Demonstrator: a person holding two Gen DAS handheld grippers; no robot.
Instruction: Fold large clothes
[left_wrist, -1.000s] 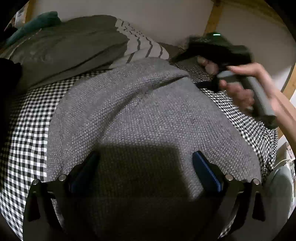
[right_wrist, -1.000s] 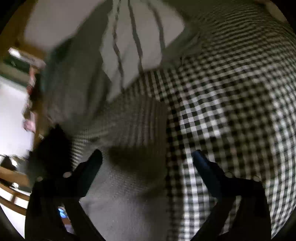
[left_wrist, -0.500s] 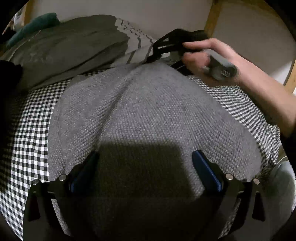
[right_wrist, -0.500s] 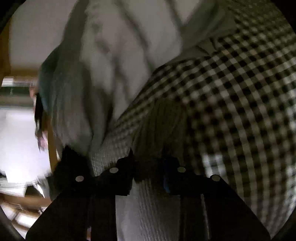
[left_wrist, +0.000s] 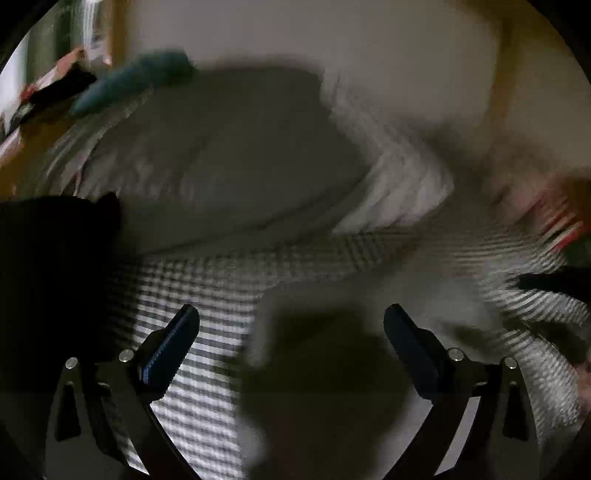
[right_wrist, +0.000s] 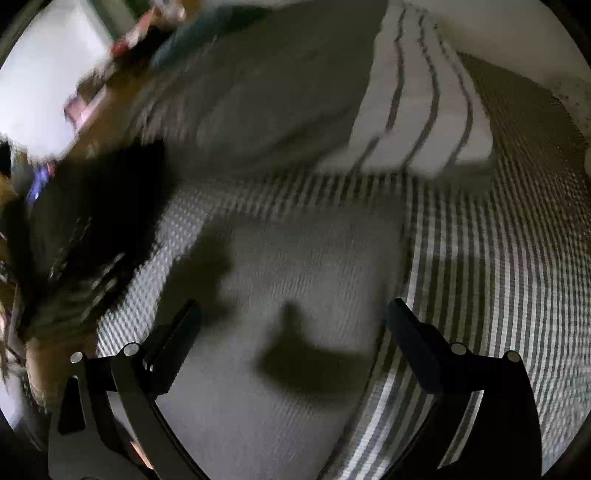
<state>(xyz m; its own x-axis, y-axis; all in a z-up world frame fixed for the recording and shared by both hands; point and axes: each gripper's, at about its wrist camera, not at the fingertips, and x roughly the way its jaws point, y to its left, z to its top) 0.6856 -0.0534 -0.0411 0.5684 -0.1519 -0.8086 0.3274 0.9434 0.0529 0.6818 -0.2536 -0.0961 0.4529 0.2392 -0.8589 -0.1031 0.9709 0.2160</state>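
grey knit garment (right_wrist: 295, 280) | flat, folded on checked bedcover (right_wrist: 498, 280) | right claw (right_wrist: 293, 325) opening, empty | left claw (left_wrist: 291, 328) apart

place: home bedroom | evidence: black-and-white checked bedsheet (right_wrist: 498, 258); white pillow with dark stripes (right_wrist: 424, 110); grey duvet (left_wrist: 229, 155); wooden bed frame (left_wrist: 498, 74)

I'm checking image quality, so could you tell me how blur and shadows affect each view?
Left wrist view: heavy motion smear, a dark shadow over the grey knit garment; right wrist view: milder blur, gripper-shaped shadows on the garment, striped pillow readable.
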